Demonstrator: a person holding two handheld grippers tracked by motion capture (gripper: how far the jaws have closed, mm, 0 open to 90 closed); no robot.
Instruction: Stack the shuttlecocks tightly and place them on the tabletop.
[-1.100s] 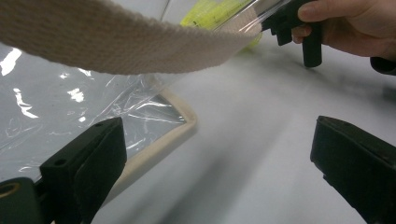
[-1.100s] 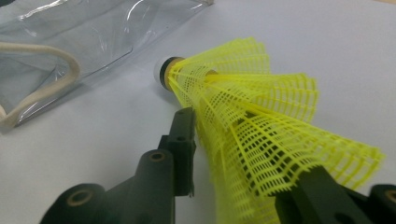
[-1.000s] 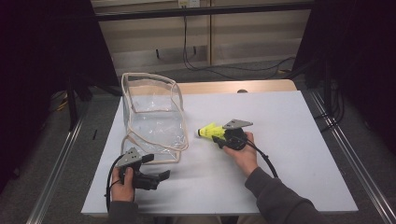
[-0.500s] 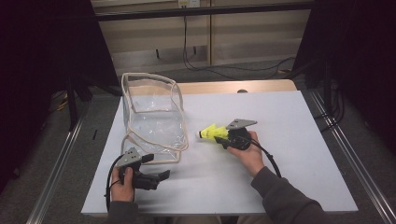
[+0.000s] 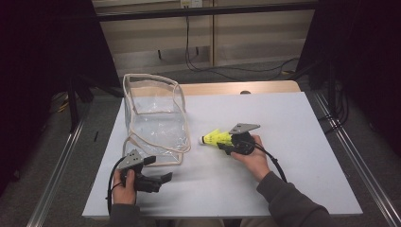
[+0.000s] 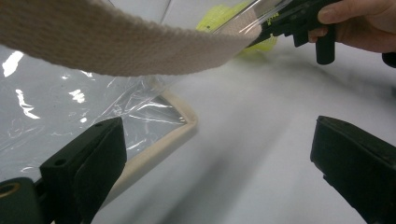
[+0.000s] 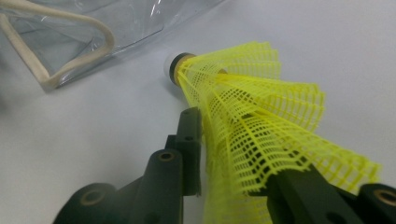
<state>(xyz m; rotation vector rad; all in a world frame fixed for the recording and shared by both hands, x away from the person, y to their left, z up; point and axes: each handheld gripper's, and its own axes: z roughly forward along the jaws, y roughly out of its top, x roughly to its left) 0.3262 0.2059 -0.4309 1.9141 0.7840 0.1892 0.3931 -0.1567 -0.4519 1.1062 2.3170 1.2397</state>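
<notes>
yellow shuttlecock is pinched by right gripper, jaws just eased apart slightly, just beside clear bag. left gripper is held spread near bag's front corner.

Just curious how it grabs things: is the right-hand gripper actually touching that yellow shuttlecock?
Touching. In the right gripper view the right gripper has both black jaws pressed against the mesh skirt of the yellow shuttlecock, squashing it flat between them.

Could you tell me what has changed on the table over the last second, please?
The right claw has crept slightly away from the clear bag, carrying the yellow shuttlecock; its jaws have just been opening a little, with the skirt between them. The left claw stays open by the bag's near corner, and the bag has not moved.
</notes>
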